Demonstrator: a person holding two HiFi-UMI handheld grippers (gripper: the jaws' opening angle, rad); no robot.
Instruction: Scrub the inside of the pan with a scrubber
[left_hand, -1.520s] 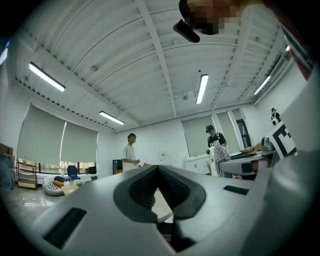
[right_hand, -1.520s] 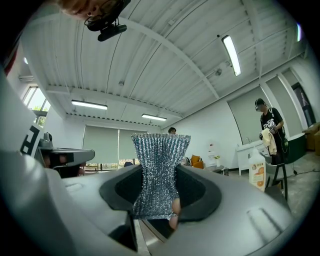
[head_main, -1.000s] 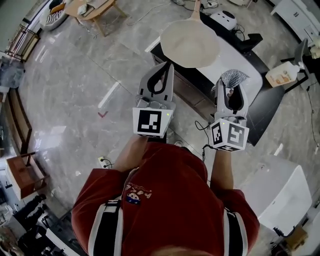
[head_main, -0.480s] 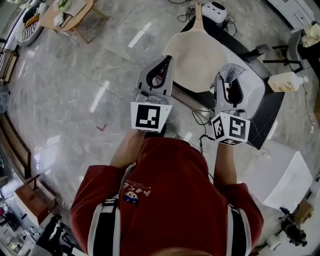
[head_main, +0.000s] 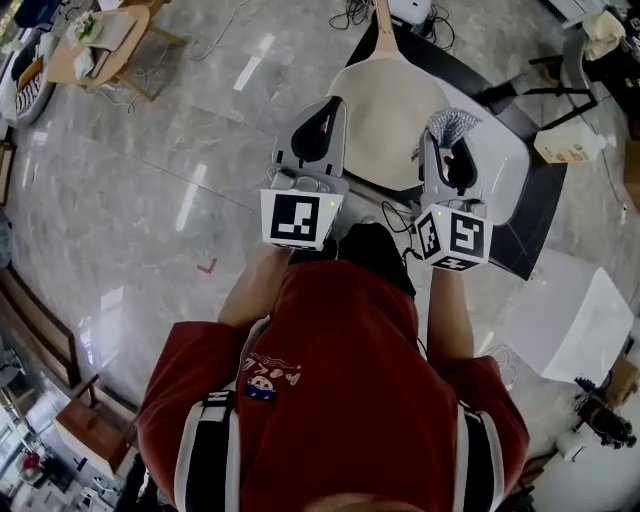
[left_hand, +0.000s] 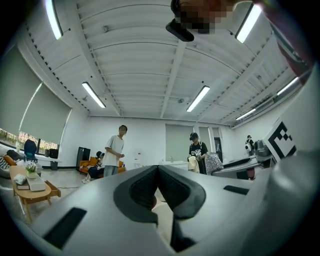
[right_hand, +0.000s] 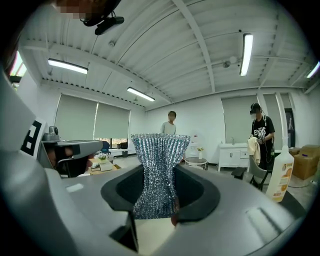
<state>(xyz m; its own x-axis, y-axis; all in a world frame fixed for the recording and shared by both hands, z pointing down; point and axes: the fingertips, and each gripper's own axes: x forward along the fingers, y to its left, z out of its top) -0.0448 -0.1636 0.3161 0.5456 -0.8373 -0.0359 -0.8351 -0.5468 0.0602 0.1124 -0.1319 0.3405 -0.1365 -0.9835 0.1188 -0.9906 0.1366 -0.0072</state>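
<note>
Two grippers are held out side by side over the near edge of the pan (head_main: 390, 110), one at each flank, which would suit one to steady it and the other to scrub. The left gripper (head_main: 333, 105) is carried with its jaws pressed together on nothing; the pads are seen meeting at their tips in the left gripper view. Its tips are placed by the pan's left rim, but whether the rim is touched cannot be told. The right gripper (head_main: 443, 143) is clamped on the scrubber (head_main: 452, 126), a wad of silvery mesh. The wad is pinched at its waist so that its flared end is left free past the jaw tips, and that free end is judged to be the part meant for the pan. The scrubber's long axis is laid along the jaws and is pointed forward, away from the person, above the pan's right rim. No contact with the inside is shown, so scrubbing is judged not yet begun.

The pan is set on a white table (head_main: 508, 170), its pale inside turned up. Its handle (head_main: 382, 18) is pointed away from the person, so its long axis runs from near to far.
</note>
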